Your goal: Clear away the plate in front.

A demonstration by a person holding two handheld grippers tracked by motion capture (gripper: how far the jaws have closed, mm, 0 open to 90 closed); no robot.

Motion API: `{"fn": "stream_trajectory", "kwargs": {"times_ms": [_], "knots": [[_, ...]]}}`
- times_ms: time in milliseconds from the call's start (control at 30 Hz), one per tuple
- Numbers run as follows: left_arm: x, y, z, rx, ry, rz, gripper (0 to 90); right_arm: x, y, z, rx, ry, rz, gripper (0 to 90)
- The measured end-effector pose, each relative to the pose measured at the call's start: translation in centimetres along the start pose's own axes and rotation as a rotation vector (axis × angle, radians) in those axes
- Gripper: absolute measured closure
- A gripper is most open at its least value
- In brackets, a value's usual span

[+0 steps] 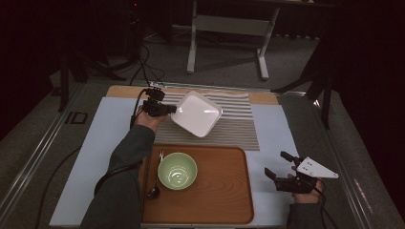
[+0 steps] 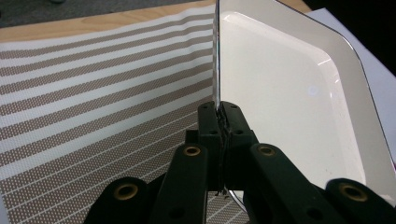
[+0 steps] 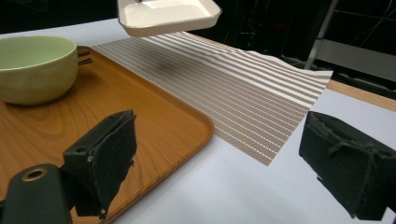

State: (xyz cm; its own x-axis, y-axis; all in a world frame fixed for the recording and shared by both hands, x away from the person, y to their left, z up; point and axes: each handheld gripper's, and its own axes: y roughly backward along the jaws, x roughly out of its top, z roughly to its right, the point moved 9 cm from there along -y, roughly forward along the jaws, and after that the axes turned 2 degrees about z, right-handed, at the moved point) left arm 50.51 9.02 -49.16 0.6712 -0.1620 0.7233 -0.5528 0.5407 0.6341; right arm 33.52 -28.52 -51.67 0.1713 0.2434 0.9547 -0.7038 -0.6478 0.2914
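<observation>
Left gripper (image 2: pixel 219 112): jaws pinched tight on the rim of the white square dish (image 2: pixel 289 98), thin edge clamped between the pads. In the high view the left gripper (image 1: pixel 165 109) grips the dish (image 1: pixel 197 113) at its left edge; the dish is tilted, clear of the surface, above the striped placemat (image 1: pixel 239 124). In the right gripper view the dish (image 3: pixel 168 16) hangs in the air over the far part of the placemat (image 3: pixel 243 98), with a shadow on the stripes beneath it.

Right gripper (image 1: pixel 279 167): jaws spread wide, nothing between them. It sits at the right near side of the tabletop (image 1: pixel 102 143), well apart from the dish, over the pale sheet that covers the tabletop. Its own view shows both pads (image 3: pixel 107 158) open, with the tray corner and the white surface between them.

Wooden tray (image 1: pixel 224 191): near centre of the tabletop, just in front of the placemat, its far edge touching or overlapping the mat's near edge. Green bowl (image 1: pixel 177 170) stands upright on the tray's left half. Spoon (image 1: pixel 155 188) lies just left of the bowl along the tray's left edge, bowl end towards the person.
</observation>
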Motion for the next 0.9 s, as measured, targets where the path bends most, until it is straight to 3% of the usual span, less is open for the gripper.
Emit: {"fn": "stream_trajectory", "kwargs": {"times_ms": [433,900], "knots": [[0.9,2.2,2.7,-0.050,-0.087,0.016,89.6,0.0,0.0,0.1,-0.008,-0.005,0.002,10.7],[0.4,2.5,5.5,-0.099,-0.166,-0.007,89.5,0.0,0.0,0.1,-0.011,-0.005,0.002,10.7]]}}
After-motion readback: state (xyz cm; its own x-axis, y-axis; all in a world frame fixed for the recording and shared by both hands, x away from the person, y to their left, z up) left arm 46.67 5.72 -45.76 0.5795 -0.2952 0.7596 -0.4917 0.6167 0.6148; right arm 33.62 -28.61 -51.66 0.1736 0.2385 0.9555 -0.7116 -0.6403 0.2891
